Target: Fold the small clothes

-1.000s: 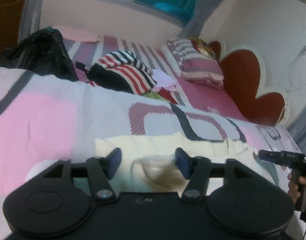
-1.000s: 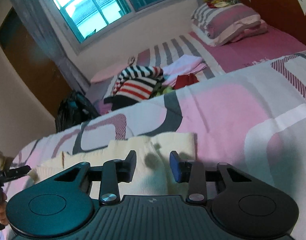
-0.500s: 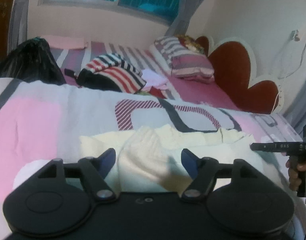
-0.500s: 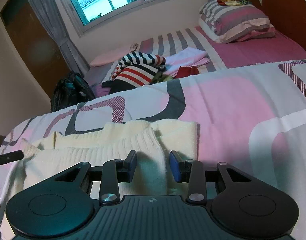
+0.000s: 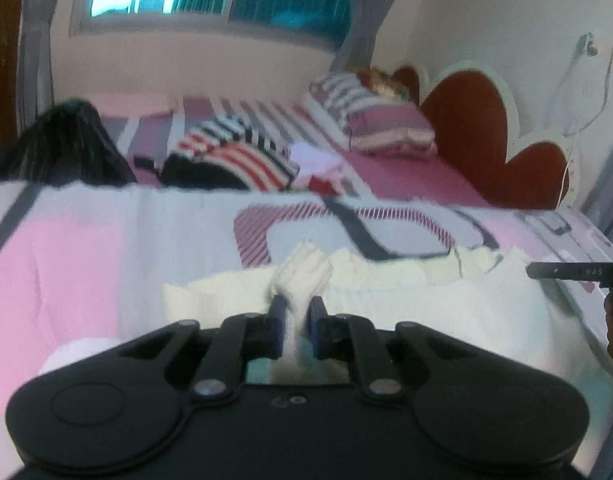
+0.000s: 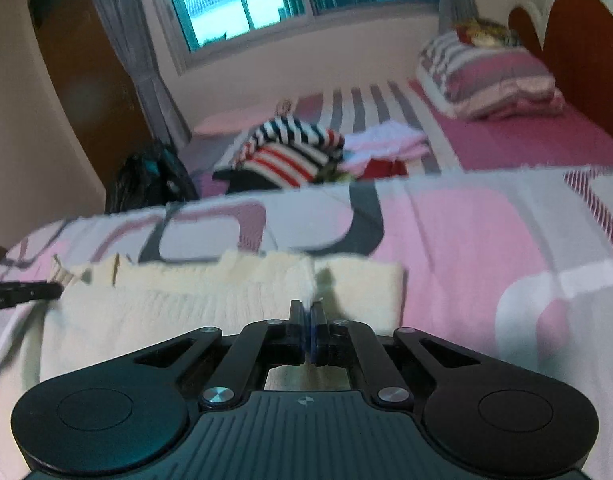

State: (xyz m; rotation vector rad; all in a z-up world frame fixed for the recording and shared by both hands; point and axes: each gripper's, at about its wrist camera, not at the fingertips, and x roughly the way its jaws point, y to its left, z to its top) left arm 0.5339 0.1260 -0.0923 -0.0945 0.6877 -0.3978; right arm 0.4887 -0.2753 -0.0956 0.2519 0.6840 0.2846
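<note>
A cream knit garment (image 5: 406,300) lies spread on the pink, grey and white quilt (image 5: 86,260). My left gripper (image 5: 296,312) is shut on a bunched fold of the garment, which sticks up between its fingers. In the right wrist view the same garment (image 6: 166,312) lies across the quilt (image 6: 466,240), and my right gripper (image 6: 307,316) is shut on its near edge, with only a thin strip of cloth between the fingers. Each gripper's tip shows at the edge of the other view, at the far end of the garment.
Beyond the quilt lie a striped red, white and black pile of clothes (image 5: 242,156), pink folded cloth (image 6: 386,144) and pillows (image 5: 378,120) by the red headboard (image 5: 486,152). A black bag (image 5: 62,140) sits at the left, under the window.
Both grippers have closed from open onto the cream garment. The left one now pinches a raised fold; the right one pinches the garment's near edge.
</note>
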